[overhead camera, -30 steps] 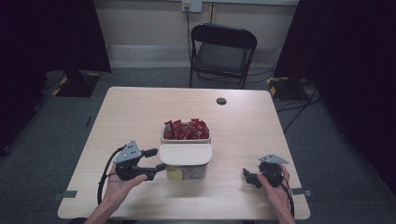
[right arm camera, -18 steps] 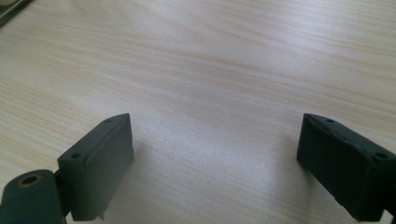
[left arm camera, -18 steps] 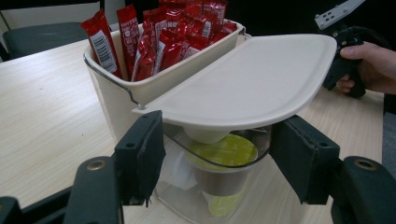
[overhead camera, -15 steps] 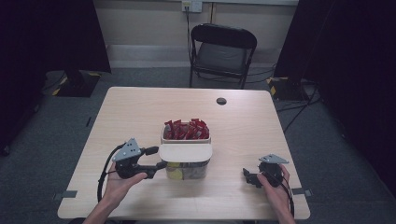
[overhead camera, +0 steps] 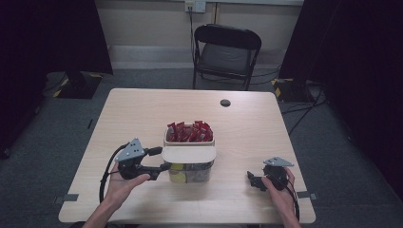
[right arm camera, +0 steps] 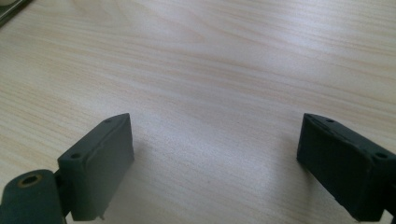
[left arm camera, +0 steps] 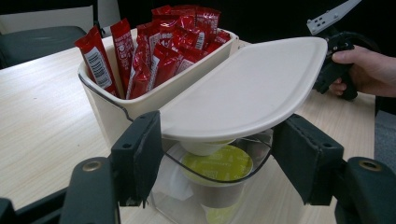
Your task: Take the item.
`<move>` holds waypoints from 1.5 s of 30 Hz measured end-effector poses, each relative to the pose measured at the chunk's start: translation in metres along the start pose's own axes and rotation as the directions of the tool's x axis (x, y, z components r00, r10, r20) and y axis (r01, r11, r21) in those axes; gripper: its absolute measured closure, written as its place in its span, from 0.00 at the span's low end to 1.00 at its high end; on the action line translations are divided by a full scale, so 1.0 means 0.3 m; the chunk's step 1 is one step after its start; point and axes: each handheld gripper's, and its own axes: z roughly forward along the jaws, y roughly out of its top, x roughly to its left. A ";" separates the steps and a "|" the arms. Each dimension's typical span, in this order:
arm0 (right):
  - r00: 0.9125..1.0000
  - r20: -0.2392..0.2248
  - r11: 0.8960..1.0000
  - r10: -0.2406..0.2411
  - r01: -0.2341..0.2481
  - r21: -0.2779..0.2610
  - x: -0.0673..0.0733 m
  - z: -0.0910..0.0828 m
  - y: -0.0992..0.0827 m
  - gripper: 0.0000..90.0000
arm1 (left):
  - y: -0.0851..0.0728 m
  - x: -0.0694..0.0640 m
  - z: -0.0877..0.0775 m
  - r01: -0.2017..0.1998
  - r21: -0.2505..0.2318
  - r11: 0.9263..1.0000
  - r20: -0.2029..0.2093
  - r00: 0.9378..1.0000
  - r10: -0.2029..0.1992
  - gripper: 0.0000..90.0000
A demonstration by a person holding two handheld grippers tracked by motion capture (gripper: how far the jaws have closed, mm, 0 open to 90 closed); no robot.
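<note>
While the right claw (overhead camera: 253, 179) idles spread at lower right, the left claw (left arm camera: 217, 154), spread, straddles the cream lid (left arm camera: 247, 93) edge.

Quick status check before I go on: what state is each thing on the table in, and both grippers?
Left gripper: open, jaws on either side of the clear container's near end, under the lid's edge.
Right gripper: open, empty, over bare table.
Lid: on the clear container, tilted.
Clear container: upright, pods inside.
Cream tub: upright, uncovered, full of red sachets.
Folding chair: unfolded.
</note>
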 end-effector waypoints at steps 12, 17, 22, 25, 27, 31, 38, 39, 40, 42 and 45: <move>1.000 0.000 1.000 0.000 0.000 0.000 0.000 0.000 0.000 0.11 | 0.009 0.016 0.010 0.012 0.011 1.000 -0.002 1.000 -0.012 0.37; 1.000 0.000 1.000 0.000 0.000 0.000 0.000 0.000 0.000 0.11 | 0.009 0.021 0.011 0.011 0.008 1.000 0.000 1.000 -0.011 0.37; 1.000 0.000 1.000 0.000 0.000 0.000 0.000 0.000 0.000 0.11 | 0.012 0.024 0.012 0.022 0.005 1.000 0.004 1.000 -0.022 0.38; 1.000 0.002 1.000 0.001 -0.001 0.000 0.001 0.000 0.000 0.11 | 0.014 0.025 0.011 0.033 -0.002 0.999 0.001 0.999 -0.033 0.37; 1.000 0.002 1.000 0.003 -0.003 0.000 0.001 0.000 0.000 0.11 | 0.017 0.024 0.011 0.025 0.005 1.000 -0.002 1.000 -0.025 0.38; 1.000 0.002 1.000 0.002 -0.002 0.000 0.001 0.001 0.000 0.11 | 0.023 0.027 0.010 0.015 0.011 1.000 -0.002 1.000 -0.015 0.39; 1.000 0.002 1.000 0.003 -0.003 0.000 0.001 0.000 0.000 0.11 | 0.038 0.031 0.009 0.028 0.004 1.000 0.000 1.000 -0.028 0.40; 1.000 0.002 1.000 0.003 -0.003 0.000 0.001 0.001 0.000 0.11 | 0.040 0.032 0.008 0.020 0.008 1.000 0.005 1.000 -0.020 0.41; 1.000 0.002 1.000 0.003 -0.003 0.000 0.001 0.001 0.000 0.11 | 0.041 0.033 0.008 0.016 0.010 1.000 0.003 1.000 -0.016 0.41; 1.000 0.002 1.000 0.003 -0.003 0.000 0.001 0.001 0.001 0.11 | 0.043 0.036 0.007 0.014 0.007 1.000 0.001 1.000 -0.014 0.42; 1.000 0.002 1.000 0.001 -0.001 0.001 0.001 0.001 0.001 0.11 | 0.046 0.040 0.008 0.029 0.001 1.000 0.010 1.000 -0.029 0.44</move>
